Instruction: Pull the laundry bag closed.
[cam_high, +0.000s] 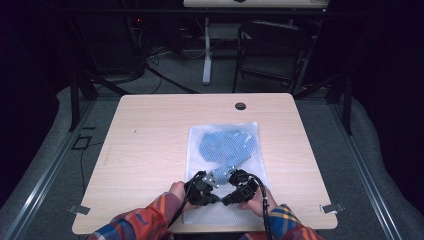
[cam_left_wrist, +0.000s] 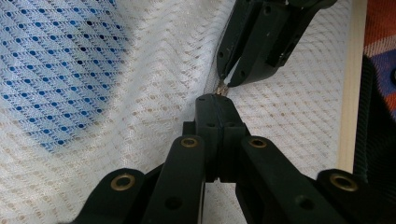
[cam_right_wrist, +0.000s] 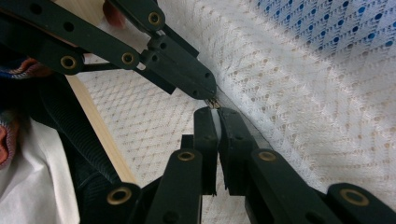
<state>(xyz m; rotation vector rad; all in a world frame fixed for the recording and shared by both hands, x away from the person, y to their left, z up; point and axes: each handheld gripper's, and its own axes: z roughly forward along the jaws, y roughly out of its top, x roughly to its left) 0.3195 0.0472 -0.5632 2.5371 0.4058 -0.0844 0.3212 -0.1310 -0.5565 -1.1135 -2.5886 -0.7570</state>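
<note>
A white mesh bag (cam_high: 200, 137) lies flat on the table with a blue garment (cam_high: 225, 145) inside it. My two grippers meet tip to tip over the bag's near part. The left gripper (cam_high: 214, 197) (cam_left_wrist: 215, 99) is shut, and a small brass zipper pull (cam_left_wrist: 222, 88) (cam_right_wrist: 214, 102) shows at its tip. The right gripper (cam_high: 226, 198) (cam_right_wrist: 216, 112) is shut on a fold of the white mesh beside the zipper line. The left gripper view also shows the right gripper (cam_left_wrist: 229, 83) coming in from above. The blue garment (cam_left_wrist: 51, 70) (cam_right_wrist: 336, 23) lies farther up the bag.
The bag rests on a light wooden table (cam_high: 150, 150) with a cable hole (cam_high: 240, 106) at the back. The table's near edge (cam_left_wrist: 352, 70) (cam_right_wrist: 100, 130) runs close to the grippers. Plaid sleeves (cam_high: 150, 220) come in from the bottom. A black chair (cam_high: 272, 50) stands behind the table.
</note>
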